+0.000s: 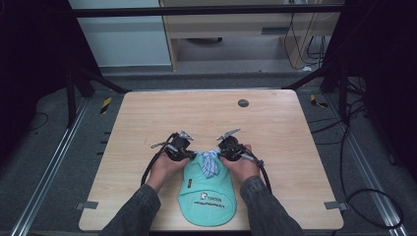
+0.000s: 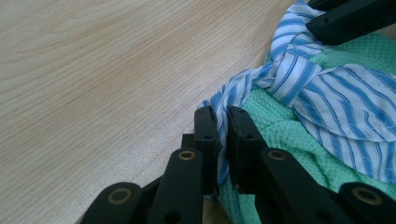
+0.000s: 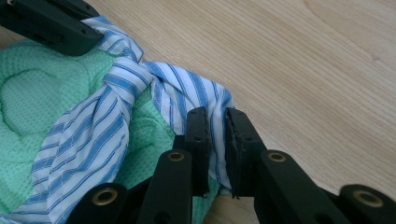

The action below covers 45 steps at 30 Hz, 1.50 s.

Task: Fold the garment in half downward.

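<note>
A mint-green knitted garment (image 1: 209, 194) with a printed label lies flat near the table's front edge. A blue-and-white striped cloth (image 1: 209, 162) is knotted at its far end. My left gripper (image 1: 189, 155) is at the left end of that cloth. In the left gripper view the left gripper (image 2: 222, 114) is shut on a fold of the striped cloth (image 2: 327, 98) beside the green knit (image 2: 280, 135). My right gripper (image 1: 223, 155) is at the right end. In the right gripper view the right gripper (image 3: 215, 116) pinches the striped cloth (image 3: 121, 84) in the same way.
The wooden table (image 1: 196, 113) has a small dark round disc (image 1: 243, 103) near its far edge. Cables trail from both grippers across the tabletop and over the floor at the right. Dark frame posts stand beyond the table's far corners.
</note>
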Each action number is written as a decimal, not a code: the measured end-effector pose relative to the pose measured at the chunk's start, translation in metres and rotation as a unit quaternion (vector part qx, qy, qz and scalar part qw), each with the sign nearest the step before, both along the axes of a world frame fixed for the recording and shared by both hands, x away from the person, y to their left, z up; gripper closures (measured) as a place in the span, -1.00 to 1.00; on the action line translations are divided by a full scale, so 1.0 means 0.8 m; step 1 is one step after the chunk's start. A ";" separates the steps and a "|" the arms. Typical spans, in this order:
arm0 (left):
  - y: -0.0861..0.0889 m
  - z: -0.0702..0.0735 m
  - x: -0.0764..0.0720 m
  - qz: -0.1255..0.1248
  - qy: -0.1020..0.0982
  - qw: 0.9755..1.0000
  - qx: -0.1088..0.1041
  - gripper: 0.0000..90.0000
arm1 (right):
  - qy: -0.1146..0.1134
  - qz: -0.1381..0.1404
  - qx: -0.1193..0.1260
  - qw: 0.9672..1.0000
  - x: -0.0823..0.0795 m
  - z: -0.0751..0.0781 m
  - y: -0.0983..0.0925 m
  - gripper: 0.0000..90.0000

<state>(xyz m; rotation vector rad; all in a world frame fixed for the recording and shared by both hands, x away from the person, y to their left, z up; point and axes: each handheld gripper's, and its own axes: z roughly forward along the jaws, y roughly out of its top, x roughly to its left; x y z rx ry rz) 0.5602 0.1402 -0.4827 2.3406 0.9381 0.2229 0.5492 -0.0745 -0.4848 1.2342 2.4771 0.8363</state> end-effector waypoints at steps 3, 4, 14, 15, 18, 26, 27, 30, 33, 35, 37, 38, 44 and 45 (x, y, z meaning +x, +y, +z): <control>0.000 0.000 -0.001 -0.003 -0.003 1.000 0.000 0.86 | -0.005 0.004 -0.005 1.000 -0.001 0.000 0.001 0.81; 0.000 0.000 -0.001 -0.003 -0.004 1.000 0.000 0.87 | -0.006 0.005 -0.006 1.000 -0.001 0.000 0.002 0.82; 0.001 0.002 0.000 -0.006 -0.014 1.000 0.010 0.89 | -0.017 0.013 -0.009 1.000 -0.001 0.000 0.001 0.85; 0.001 0.002 0.000 -0.006 -0.014 1.000 0.008 0.89 | -0.020 0.014 -0.005 1.000 -0.001 0.000 0.000 0.85; 0.002 0.006 0.001 -0.012 -0.019 1.000 0.009 0.89 | -0.024 0.017 0.000 1.000 -0.003 0.002 -0.002 0.85; 0.006 0.026 -0.008 -0.021 -0.042 0.999 0.007 0.89 | -0.041 0.026 0.006 0.999 -0.013 0.013 -0.004 0.87; 0.005 0.033 -0.011 -0.024 -0.049 0.999 0.006 0.89 | -0.052 0.028 0.006 0.998 -0.018 0.021 -0.005 0.87; 0.005 0.038 -0.013 -0.025 -0.053 0.998 0.003 0.89 | -0.061 0.029 0.010 0.998 -0.024 0.029 -0.007 0.87; 0.001 0.051 -0.014 -0.029 -0.057 0.998 0.001 0.89 | -0.074 0.030 0.017 0.997 -0.033 0.040 -0.014 0.87; -0.002 0.059 -0.015 -0.031 -0.063 0.998 0.003 0.89 | -0.079 0.029 0.019 0.996 -0.036 0.044 -0.017 0.87; -0.004 0.062 -0.015 -0.033 -0.067 0.997 0.005 0.90 | -0.084 0.028 0.020 0.996 -0.039 0.049 -0.020 0.87; -0.006 0.066 -0.016 -0.035 -0.070 0.997 0.010 0.90 | -0.084 0.028 0.020 0.996 -0.039 0.049 -0.020 0.87; -0.012 0.076 -0.016 -0.044 -0.080 0.996 0.013 0.90 | -0.091 0.030 0.012 0.995 -0.040 0.058 -0.024 0.89; -0.012 0.077 -0.016 -0.046 -0.081 0.996 0.012 0.90 | -0.092 0.032 0.011 0.995 -0.040 0.059 -0.024 0.89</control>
